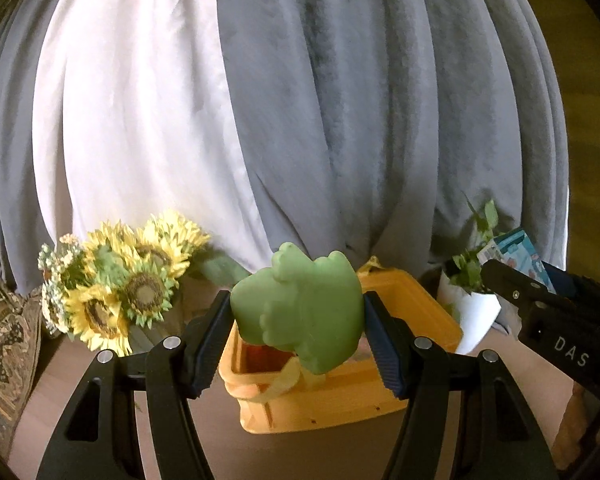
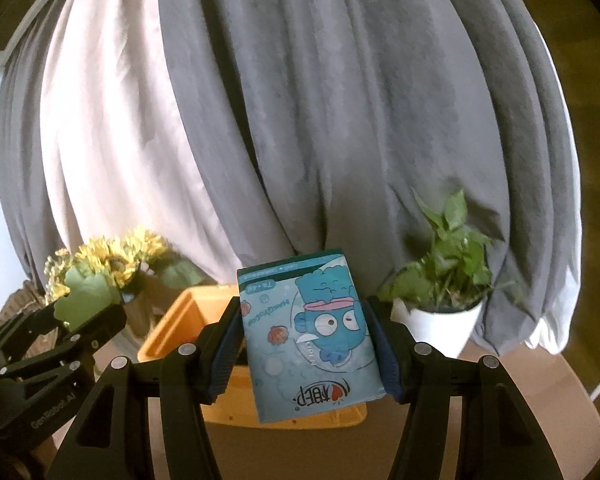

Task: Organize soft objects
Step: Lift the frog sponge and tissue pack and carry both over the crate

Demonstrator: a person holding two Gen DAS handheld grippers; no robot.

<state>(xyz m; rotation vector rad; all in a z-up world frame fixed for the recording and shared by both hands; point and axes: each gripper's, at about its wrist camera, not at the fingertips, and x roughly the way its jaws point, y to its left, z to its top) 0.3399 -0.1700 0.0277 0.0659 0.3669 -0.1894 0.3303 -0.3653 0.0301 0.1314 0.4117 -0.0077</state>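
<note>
My left gripper [image 1: 298, 340] is shut on a soft green toy [image 1: 300, 304] and holds it above the yellow bin [image 1: 340, 404]. My right gripper [image 2: 304, 344] is shut on a blue tissue pack [image 2: 312, 336] with a cartoon fish on it, held above the same yellow bin [image 2: 172, 320]. In the left wrist view the right gripper [image 1: 548, 312] shows at the right with the blue pack's corner [image 1: 516, 248] behind it. In the right wrist view the left gripper [image 2: 84, 320] shows at the left with the green toy [image 2: 82, 300].
The bin stands on a brown round table [image 1: 100, 368]. A sunflower bouquet [image 1: 124, 280] is at the back left, a potted plant in a white pot [image 2: 440, 312] at the back right. Grey and white curtains [image 1: 300, 120] hang behind. A patterned cushion [image 1: 4, 352] lies far left.
</note>
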